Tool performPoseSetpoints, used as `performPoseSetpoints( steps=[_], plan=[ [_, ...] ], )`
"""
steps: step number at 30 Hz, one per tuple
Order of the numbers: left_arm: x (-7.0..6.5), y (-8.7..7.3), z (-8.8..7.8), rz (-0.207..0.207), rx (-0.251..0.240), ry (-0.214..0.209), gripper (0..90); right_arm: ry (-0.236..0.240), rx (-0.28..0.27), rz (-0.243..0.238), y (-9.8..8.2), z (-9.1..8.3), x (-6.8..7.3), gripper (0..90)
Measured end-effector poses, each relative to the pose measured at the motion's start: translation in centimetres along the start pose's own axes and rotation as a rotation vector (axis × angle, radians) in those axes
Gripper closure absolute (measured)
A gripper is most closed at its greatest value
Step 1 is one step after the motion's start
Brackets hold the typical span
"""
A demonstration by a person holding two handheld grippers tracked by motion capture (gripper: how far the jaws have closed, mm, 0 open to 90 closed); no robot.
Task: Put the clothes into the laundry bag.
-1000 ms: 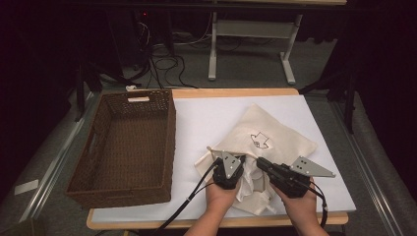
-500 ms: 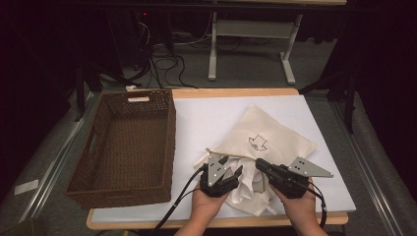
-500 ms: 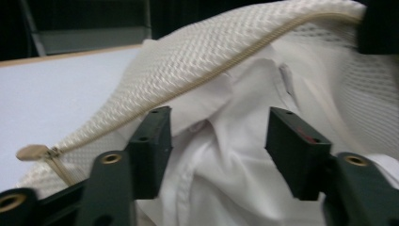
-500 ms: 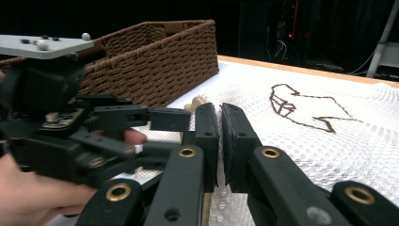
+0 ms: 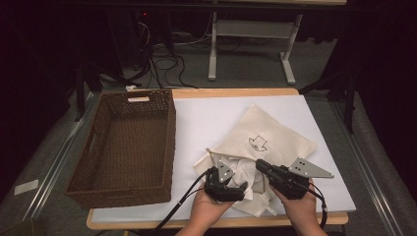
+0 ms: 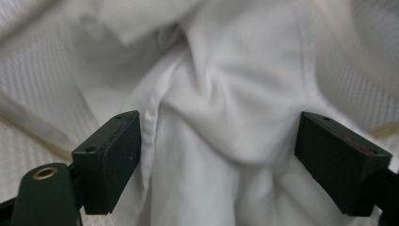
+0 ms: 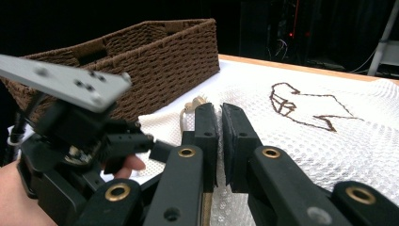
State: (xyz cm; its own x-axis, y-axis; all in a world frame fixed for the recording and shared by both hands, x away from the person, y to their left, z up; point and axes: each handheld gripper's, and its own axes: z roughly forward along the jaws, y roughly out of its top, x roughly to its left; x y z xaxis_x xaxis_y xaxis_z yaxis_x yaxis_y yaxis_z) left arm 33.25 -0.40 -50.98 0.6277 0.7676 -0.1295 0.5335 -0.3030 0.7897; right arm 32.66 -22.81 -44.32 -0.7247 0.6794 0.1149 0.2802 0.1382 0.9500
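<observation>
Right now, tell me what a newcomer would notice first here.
The cream mesh bag with a dark line drawing lies at the table's middle right, white cloth bunched at its near end. The left gripper, jaws just opened, straddles that cloth; the right gripper is shut at the bag's edge. A brown wicker basket sits empty at left.

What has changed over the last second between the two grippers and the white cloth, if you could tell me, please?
The left gripper has slid toward the near-left, away from the right gripper, and its jaws have just been opening; white cloth lies loose between its pads, let go. The right gripper has stayed put, jaws shut at the mesh bag's edge. Bag and basket lie as before.
</observation>
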Motion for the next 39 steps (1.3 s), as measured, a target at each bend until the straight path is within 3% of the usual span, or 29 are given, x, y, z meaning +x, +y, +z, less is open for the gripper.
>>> performPoseSetpoints(
  steps=[2,4,7,11,16,18,27,30,34,39],
  plan=[
    [-0.3,-0.3,0.3,0.041,0.041,0.022,17.5,0.000,0.002,0.001,0.0,0.1,0.0,86.0],
    [-0.4,-0.6,0.8,0.057,0.090,0.015,21.5,0.006,0.004,-0.001,0.0,0.2,0.0,86.0],
    [-0.6,-0.8,0.9,0.076,0.088,0.033,24.8,0.001,0.005,0.000,0.0,0.3,0.1,86.0],
    [-0.7,-1.0,0.4,0.109,0.077,0.046,44.4,-0.001,0.007,0.003,0.0,0.3,0.1,86.0],
    [-1.0,-1.0,0.2,0.148,0.075,0.014,79.2,0.001,0.006,-0.002,0.0,0.4,0.1,86.0],
    [-1.1,-0.8,0.1,0.149,0.064,0.010,87.1,0.001,0.006,0.000,0.0,0.3,0.2,86.0],
    [-0.8,0.9,0.4,0.096,-0.074,0.033,88.4,0.002,0.003,-0.002,-0.1,0.3,0.2,86.0],
    [-1.1,1.7,1.2,0.123,-0.098,0.052,88.4,0.000,0.003,0.001,-0.1,0.3,0.2,86.0],
    [-1.6,2.7,2.3,0.124,-0.160,0.059,88.4,-0.003,-0.001,0.001,-0.1,0.2,0.0,86.0],
    [-1.6,3.4,2.7,0.081,-0.268,0.062,88.4,-0.005,-0.008,0.015,-0.2,-0.1,-0.2,86.0]
  ],
)
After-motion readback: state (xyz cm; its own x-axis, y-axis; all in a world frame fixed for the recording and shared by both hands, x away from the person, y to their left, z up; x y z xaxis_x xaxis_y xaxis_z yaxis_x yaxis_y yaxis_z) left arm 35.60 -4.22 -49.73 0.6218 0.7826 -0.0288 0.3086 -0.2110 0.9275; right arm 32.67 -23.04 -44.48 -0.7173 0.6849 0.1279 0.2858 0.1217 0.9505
